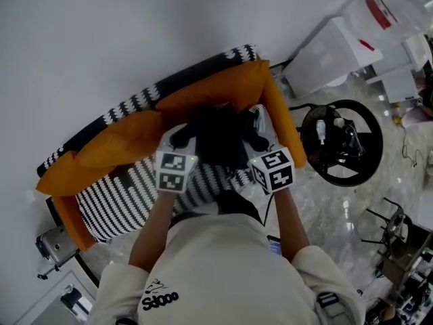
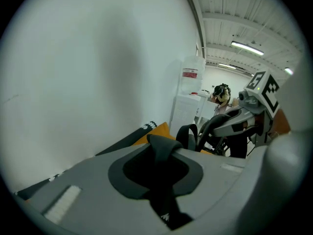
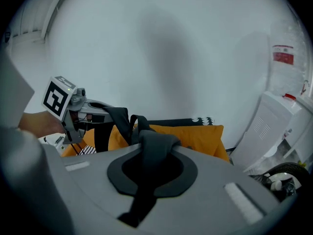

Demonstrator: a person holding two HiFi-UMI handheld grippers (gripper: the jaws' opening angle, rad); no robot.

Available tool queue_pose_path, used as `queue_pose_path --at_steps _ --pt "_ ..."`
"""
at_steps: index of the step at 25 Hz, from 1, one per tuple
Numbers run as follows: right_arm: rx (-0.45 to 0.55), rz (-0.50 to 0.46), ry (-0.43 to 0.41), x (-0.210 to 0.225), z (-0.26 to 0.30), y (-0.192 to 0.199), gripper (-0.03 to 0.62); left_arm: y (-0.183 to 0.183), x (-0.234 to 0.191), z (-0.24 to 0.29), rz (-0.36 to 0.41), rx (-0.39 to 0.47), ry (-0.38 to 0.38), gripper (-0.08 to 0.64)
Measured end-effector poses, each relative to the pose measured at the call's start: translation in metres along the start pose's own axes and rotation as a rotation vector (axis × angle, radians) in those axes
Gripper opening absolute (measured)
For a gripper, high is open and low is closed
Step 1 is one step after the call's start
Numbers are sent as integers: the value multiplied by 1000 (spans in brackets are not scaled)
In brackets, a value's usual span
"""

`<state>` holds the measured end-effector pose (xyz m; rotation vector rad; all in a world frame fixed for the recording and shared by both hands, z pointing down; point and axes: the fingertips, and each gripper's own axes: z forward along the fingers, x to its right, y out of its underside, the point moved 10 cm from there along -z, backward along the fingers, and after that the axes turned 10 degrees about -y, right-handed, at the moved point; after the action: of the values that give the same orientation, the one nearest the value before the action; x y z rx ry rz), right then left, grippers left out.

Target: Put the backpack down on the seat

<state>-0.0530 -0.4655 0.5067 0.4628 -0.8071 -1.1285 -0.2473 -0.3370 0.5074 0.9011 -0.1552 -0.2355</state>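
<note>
A black backpack (image 1: 218,137) hangs between my two grippers, above the striped black-and-white seat cushion (image 1: 115,205) of an orange armchair (image 1: 223,87). My left gripper (image 1: 179,139) is shut on one black strap (image 2: 164,151), which runs up through its jaws. On the other side, my right gripper (image 1: 258,135) is shut on the second strap (image 3: 154,146). In each gripper view the opposite gripper shows, with the right gripper (image 2: 244,116) and the left gripper (image 3: 73,106) both level with the straps. The backpack's bottom is hidden by its own bulk, so I cannot tell whether it touches the seat.
A white wall rises behind the armchair. A black steering wheel (image 1: 342,143) lies on the floor at the right, with white boxes (image 1: 331,53) beyond it. A small black stand (image 1: 57,246) sits at the chair's lower left. Dark chair frames (image 1: 392,229) crowd the right edge.
</note>
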Motion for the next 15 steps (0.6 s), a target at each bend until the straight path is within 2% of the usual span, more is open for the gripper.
queue_pose_path --at_steps 15 --pt "-31 101 -76 52 26 17 9 11 10 51 -20 -100 21 43"
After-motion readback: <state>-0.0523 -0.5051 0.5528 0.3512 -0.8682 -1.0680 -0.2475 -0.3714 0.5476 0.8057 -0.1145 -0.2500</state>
